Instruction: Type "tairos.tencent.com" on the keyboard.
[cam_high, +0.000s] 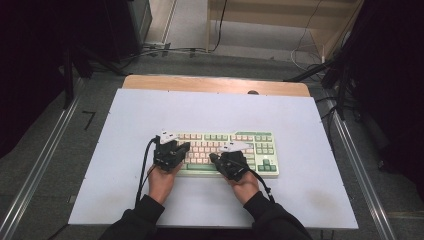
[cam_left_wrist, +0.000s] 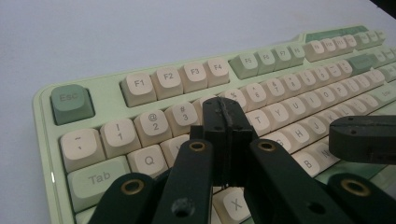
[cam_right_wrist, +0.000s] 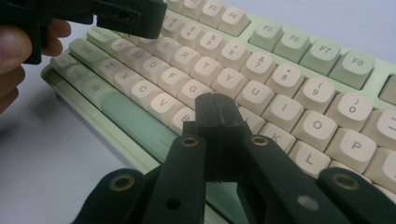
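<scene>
Black sleeves and two bare hands came in from the bottom edge of the high view, and each hand carried one black gripper over a keyboard (cam_high: 227, 152). This keyboard was pale green with cream keys, and it lay flat a little below the middle of the frame, on a white board (cam_high: 125, 200) that covered a wooden table (cam_high: 200, 82). At the centre left of the high view, the left gripper (cam_high: 181, 147) was over the left end of the keyboard, and its cable hung down beside the wrist. At the centre of the frame, the right gripper (cam_high: 214, 158) was over the lower middle part of the keyboard, near its front edge. Seen in the left gripper view, the left gripper (cam_left_wrist: 227, 116) had its two jaws pressed together with nothing between them, and the tips stood in the middle of the frame, above the keys near the number row. Whether the tips touched a key I could not tell. The right gripper's black tip appeared at the right edge of that view. Seen in the right gripper view, the right gripper (cam_right_wrist: 215, 114) was also clenched and empty, and its tips were at the centre of the frame, over the letter keys near G and H. The left gripper and some fingers were in the upper left corner there.
</scene>
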